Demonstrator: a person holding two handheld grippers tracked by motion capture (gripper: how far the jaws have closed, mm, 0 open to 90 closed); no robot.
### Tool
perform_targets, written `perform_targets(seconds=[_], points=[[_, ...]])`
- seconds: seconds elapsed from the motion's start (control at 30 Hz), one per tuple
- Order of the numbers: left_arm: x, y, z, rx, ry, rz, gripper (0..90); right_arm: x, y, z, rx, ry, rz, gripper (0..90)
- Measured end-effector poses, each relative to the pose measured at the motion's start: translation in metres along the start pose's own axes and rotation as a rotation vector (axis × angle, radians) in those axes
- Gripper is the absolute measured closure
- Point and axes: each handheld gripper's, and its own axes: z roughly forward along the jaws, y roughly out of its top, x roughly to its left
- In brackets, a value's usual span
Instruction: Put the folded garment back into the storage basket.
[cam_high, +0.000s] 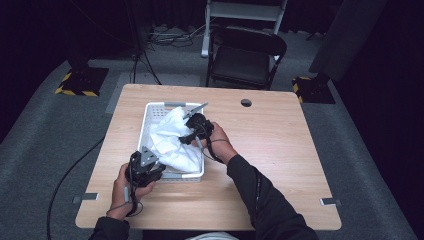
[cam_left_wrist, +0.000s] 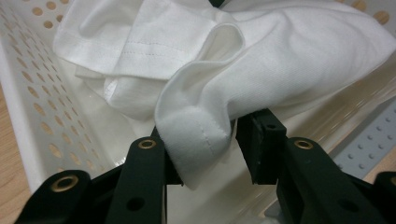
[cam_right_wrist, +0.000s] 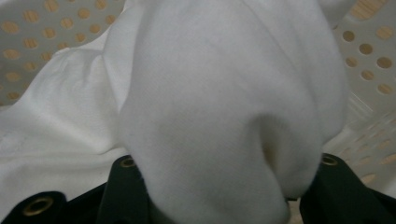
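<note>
I had both tools down in the white perforated basket (cam_high: 148, 116), which sat on the left half of the wooden table (cam_high: 280, 145), with a crumpled white garment (cam_high: 172, 140) heaped inside it. My left gripper (cam_high: 145, 167) worked at the near edge of the basket. In the left gripper view a hemmed fold of the white garment (cam_left_wrist: 201, 135) hung between my two black jaws — they were drawn in against it from both sides, though a sliver of space showed beside the right jaw, so the grip looked loose rather than fully clenched. The basket (cam_left_wrist: 32, 102) wall with its round holes ran along the left of that view, and a strip of table showed beyond it.

My right gripper (cam_high: 192, 129) sat farther in, over the middle of the cloth, my right hand (cam_high: 217, 137) wrapped around it. In the right gripper view the white garment (cam_right_wrist: 224, 107) bulged up over both jaws and hid their tips — I could not tell whether they were closed on it. An empty black chair (cam_high: 246, 55) stood beyond the far edge of the table.
</note>
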Motion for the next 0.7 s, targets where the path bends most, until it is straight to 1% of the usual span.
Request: perform_targets(seconds=[0.2, 0.27, 0.33, 0.4, 0.5, 0.57, 0.7], points=[[0.001, 0.001, 0.0, 0.008, -0.013, 0.003, 62.3, 0.004, 0.001, 0.001, 0.02, -0.033, -0.03, 49.8], [0.001, 0.001, 0.0, 0.012, -0.016, 0.003, 61.2, 0.004, 0.001, 0.002, 0.023, -0.044, -0.034, 49.2], [0.002, 0.002, -0.001, 0.012, -0.021, -0.002, 59.4, 0.005, 0.002, 0.002, 0.024, -0.051, -0.037, 45.9], [0.003, 0.003, -0.003, 0.008, -0.023, -0.002, 58.3, 0.004, 0.001, 0.002, 0.028, -0.057, -0.038, 45.6], [0.004, 0.003, -0.006, 0.001, -0.041, -0.011, 54.3, 0.003, 0.001, 0.002, 0.026, -0.065, -0.03, 42.2], [0.004, 0.003, -0.009, -0.012, -0.065, -0.008, 53.3, 0.003, 0.001, 0.002, 0.025, -0.069, -0.027, 40.5], [0.003, 0.004, -0.011, -0.016, -0.086, -0.004, 50.8, 0.003, -0.001, 0.002, 0.029, -0.073, -0.037, 38.6]])
